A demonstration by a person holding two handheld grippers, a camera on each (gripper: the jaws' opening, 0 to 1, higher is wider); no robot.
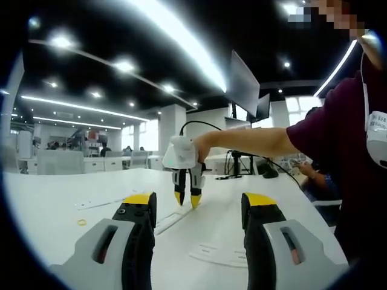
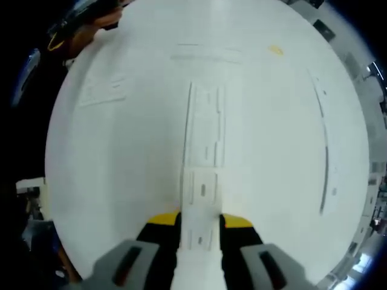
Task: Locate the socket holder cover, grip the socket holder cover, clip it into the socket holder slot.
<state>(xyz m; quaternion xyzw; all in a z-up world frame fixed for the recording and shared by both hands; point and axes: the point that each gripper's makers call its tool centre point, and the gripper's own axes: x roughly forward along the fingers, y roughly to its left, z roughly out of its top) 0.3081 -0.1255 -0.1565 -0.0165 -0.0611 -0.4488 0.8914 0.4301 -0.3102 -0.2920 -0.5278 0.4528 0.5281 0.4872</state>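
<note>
We see a white tabletop (image 2: pixel 121 151) carrying a long white socket holder (image 2: pixel 204 130); beyond its far end lies a small yellow ring (image 2: pixel 276 50), beside it flat white sheets (image 2: pixel 103 87)

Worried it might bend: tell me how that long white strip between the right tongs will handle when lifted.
The white strip is long, thin and slotted, so probably light and somewhat flexible. Held at one end by the right tongs, the far end may droop. Smooth plastic could slip.
</note>
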